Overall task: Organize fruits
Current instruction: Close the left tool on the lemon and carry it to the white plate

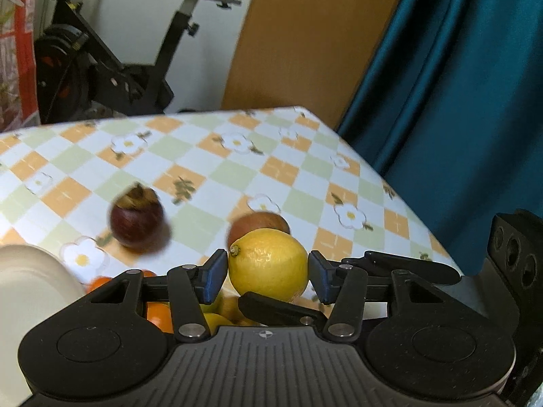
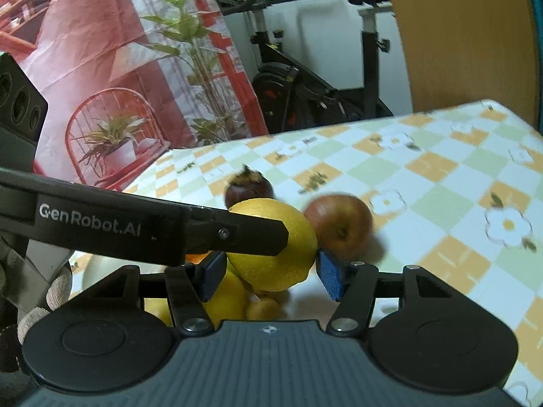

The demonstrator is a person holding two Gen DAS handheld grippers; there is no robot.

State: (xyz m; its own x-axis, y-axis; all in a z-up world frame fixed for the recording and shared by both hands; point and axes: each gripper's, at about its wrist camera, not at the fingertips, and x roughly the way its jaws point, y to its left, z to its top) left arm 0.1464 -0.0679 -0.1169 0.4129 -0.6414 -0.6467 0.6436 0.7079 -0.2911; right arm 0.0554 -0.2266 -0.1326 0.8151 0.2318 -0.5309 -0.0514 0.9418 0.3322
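A yellow lemon (image 1: pixel 268 264) sits between the blue pads of my left gripper (image 1: pixel 268 273), held above the table. The same lemon (image 2: pixel 273 244) also lies between the pads of my right gripper (image 2: pixel 271 273), with the left gripper's black finger (image 2: pixel 237 234) across it. Both grippers appear shut on it. A red apple (image 2: pixel 339 225) and a dark mangosteen (image 2: pixel 247 186) lie on the checked tablecloth (image 2: pixel 441 203) just beyond. In the left wrist view the apple (image 1: pixel 259 224) is behind the lemon and the mangosteen (image 1: pixel 137 218) is to its left.
More lemons (image 2: pixel 227 296) and oranges (image 1: pixel 159 315) lie beneath the grippers. A white bowl rim (image 1: pixel 30 271) is at the left. An exercise bike (image 1: pixel 101 61), a wooden panel (image 1: pixel 305 34) and a teal curtain (image 1: pixel 458 101) stand beyond the table's far edge.
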